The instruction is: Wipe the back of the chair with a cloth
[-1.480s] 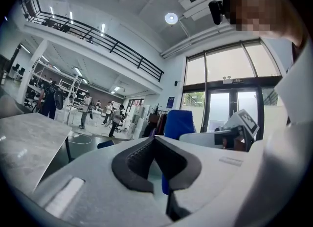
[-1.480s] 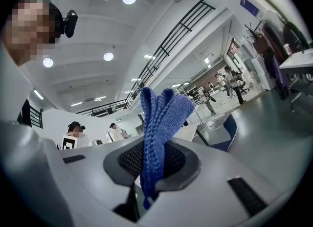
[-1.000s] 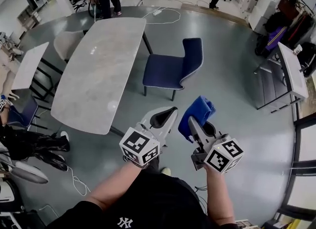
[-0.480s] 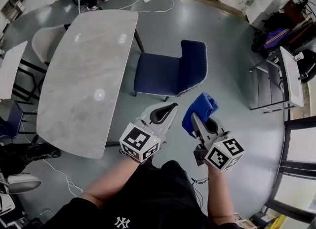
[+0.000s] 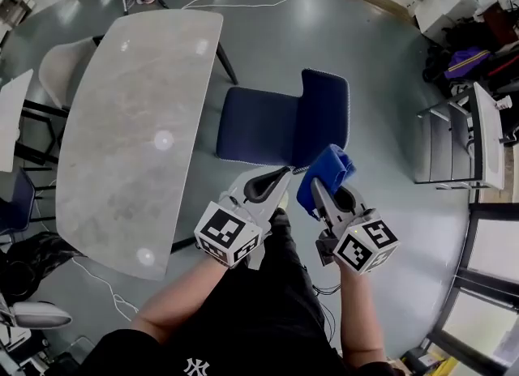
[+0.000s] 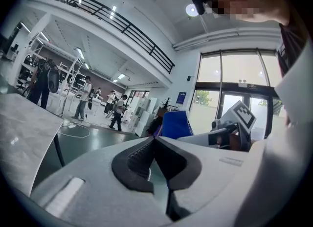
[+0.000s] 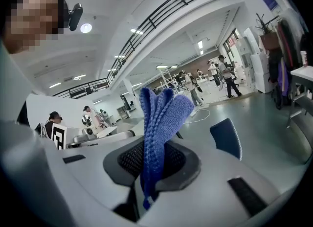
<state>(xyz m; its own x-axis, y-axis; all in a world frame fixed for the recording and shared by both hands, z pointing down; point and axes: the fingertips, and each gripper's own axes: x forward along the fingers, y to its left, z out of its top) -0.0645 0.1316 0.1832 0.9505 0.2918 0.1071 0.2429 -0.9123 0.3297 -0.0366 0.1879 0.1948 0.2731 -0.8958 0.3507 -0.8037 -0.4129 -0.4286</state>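
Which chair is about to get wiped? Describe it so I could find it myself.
Find the long, pale, stone-look table. Beside one long edge stands a navy upholstered chair, its seat toward the table and its backrest nearest the blue cloth clamped in the right gripper. Unlike the beige chair across the table, it is dark blue with pale speckled trim along its edges.
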